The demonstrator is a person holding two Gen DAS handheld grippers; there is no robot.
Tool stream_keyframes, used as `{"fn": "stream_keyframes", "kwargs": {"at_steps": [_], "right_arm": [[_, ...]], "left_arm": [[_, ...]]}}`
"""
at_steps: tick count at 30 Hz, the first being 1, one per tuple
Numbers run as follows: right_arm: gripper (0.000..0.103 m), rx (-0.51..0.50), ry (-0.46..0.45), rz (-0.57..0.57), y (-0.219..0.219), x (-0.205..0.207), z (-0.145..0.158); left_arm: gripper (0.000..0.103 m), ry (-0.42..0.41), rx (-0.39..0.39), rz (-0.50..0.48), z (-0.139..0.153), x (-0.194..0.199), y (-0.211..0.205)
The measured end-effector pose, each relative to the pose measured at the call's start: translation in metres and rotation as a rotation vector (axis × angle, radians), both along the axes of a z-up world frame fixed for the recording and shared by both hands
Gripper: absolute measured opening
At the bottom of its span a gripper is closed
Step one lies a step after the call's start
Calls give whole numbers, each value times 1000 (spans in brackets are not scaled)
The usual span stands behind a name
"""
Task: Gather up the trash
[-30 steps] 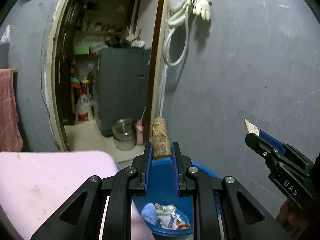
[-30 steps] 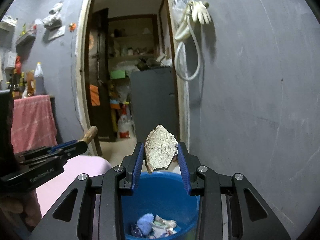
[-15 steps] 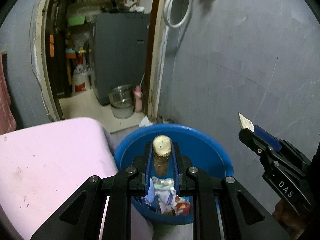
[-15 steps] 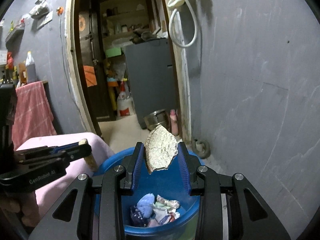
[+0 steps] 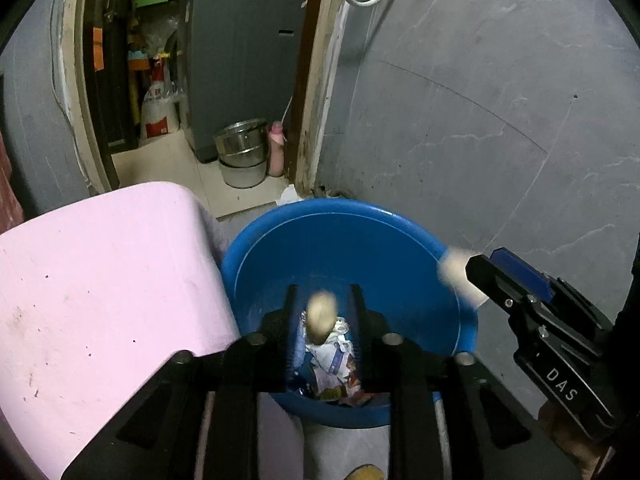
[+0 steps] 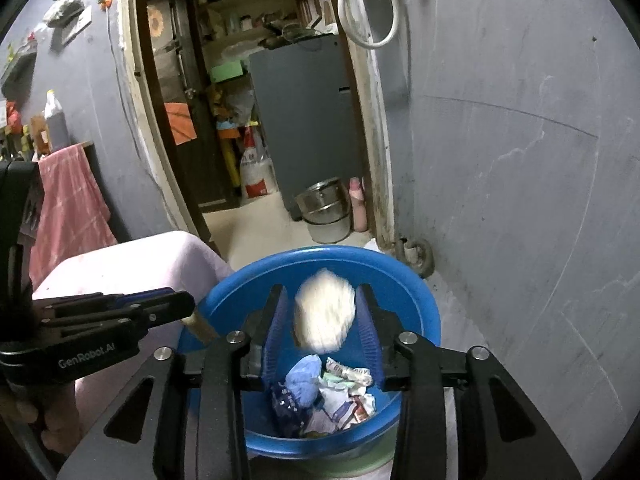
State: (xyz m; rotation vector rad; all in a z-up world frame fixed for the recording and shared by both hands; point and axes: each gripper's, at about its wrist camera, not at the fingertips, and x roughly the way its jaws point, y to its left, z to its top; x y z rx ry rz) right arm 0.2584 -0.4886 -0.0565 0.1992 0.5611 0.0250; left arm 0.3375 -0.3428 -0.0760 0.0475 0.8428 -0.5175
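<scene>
Left claw (image 5: 322,312), marked "GenRobot.AI", and right claw (image 6: 320,316), marked "DAS", both released; blurred scraps lower centre over blue basin (image 6: 416,292).

blue basin (image 5: 420,240) on floor (image 6: 256,228), pink-covered desk (image 5: 100,280) just left of basin, steel pails (image 6: 326,210) behind basin

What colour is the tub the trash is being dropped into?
Bright blue: the tub is plain plastic, seen best in the right wrist view.
</scene>
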Motion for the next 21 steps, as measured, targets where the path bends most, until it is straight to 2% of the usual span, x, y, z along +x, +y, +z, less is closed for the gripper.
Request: {"fn": "stream_keyframes", "kwargs": {"at_steps": [1, 7, 11, 16, 21], "right_arm": [[43, 0, 0, 0, 0, 1, 1], [44, 1, -27, -13, 0, -1, 8], [53, 2, -75, -37, -1, -8, 21], [56, 11, -152, -51, 2, -24, 44], [70, -7, -229, -47, 16, -46, 69]], "left_arm": [[33, 1, -9, 3, 0, 0, 2], [33, -8, -54, 32, 11, -4, 13], [38, -66, -88, 69, 28, -11, 31], [52, -164, -154, 114, 59, -24, 60], [66, -258, -193, 135, 91, -43, 88]]}}
